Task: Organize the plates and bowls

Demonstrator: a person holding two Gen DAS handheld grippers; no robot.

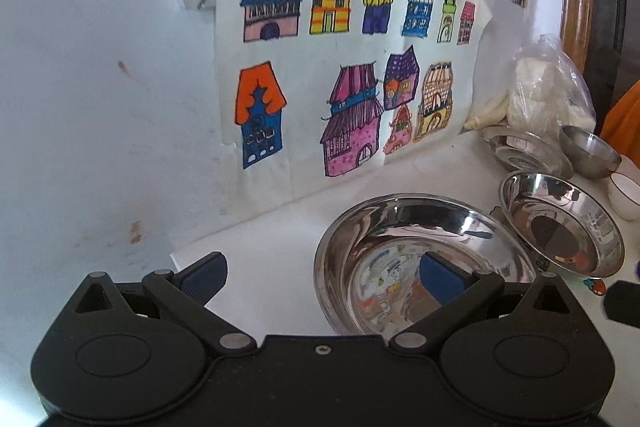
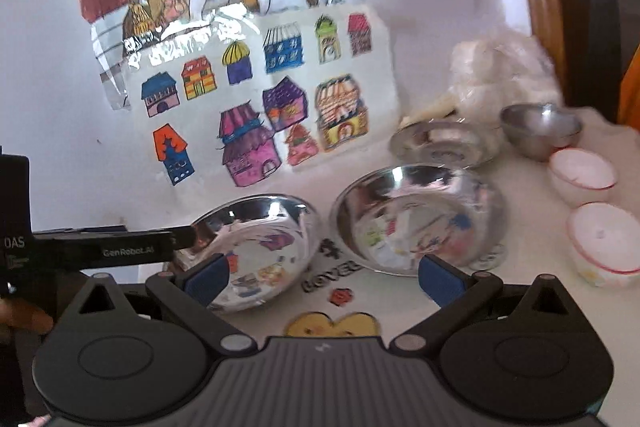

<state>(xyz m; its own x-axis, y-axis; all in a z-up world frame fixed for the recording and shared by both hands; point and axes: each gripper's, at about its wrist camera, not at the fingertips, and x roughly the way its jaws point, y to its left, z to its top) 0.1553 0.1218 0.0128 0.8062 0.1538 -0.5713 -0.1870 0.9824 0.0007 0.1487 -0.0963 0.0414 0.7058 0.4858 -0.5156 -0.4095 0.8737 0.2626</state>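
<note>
A large steel plate [image 1: 400,239] lies on the white table, and my left gripper [image 1: 322,281] is open with the plate's near left rim between its fingers. The right pad [image 1: 440,283] is over the plate's inside. A second steel plate [image 1: 560,223] sits tilted just to its right. In the right wrist view my right gripper [image 2: 324,279] hangs open and empty in front of both plates [image 2: 260,247] [image 2: 416,219]. The left gripper [image 2: 176,239] comes in side-on at the left plate's rim.
Further back stand a third steel plate [image 2: 440,143], a steel bowl [image 2: 540,131] and two white bowls [image 2: 582,175] [image 2: 604,243]. A plastic bag [image 1: 548,91] leans in the corner. Drawings of houses [image 1: 344,75] cover the wall close behind. A hand [image 2: 24,319] shows at the left edge.
</note>
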